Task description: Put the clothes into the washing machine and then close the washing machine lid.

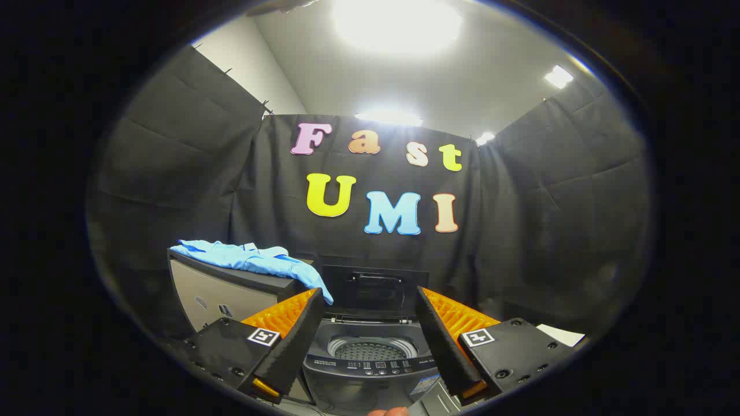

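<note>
I hold my gripper (370, 323) wide apart with nothing between the fingers, aimed over the washing machine (370, 358), whose lid (374, 292) stands up already. The blue clothes (254, 260) lie far left on a cabinet (225, 289) (hanging off its edge, probably easy to pinch).

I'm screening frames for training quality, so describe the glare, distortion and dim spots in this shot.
Gripper view: the ceiling lights blow out to white glare; fisheye distortion bows the booth's walls; the light-blue garment on the grey cabinet and the open dark-grey washing machine read sharp and evenly lit; the open hand-held gripper frames the perforated drum, its bases dimmer.
</note>
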A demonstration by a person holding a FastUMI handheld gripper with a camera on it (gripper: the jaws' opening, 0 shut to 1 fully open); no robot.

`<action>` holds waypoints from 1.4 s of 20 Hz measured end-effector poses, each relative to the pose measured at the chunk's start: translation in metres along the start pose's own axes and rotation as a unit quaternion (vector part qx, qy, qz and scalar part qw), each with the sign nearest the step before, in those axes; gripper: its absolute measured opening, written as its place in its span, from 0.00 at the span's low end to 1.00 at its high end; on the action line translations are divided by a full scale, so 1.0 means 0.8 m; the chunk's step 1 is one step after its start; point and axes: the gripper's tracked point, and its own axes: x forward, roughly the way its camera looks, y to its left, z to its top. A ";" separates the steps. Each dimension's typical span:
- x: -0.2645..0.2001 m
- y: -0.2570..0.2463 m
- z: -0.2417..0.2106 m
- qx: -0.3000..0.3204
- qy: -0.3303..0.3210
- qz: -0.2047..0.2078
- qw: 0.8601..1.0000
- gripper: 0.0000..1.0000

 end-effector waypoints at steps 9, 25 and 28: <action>0.007 -0.013 -0.004 0.016 0.006 -0.008 1.000 0.98; 0.022 -0.019 -0.016 0.009 0.021 -0.008 1.000 0.98; 0.025 -0.016 -0.018 0.008 0.023 -0.004 1.000 0.98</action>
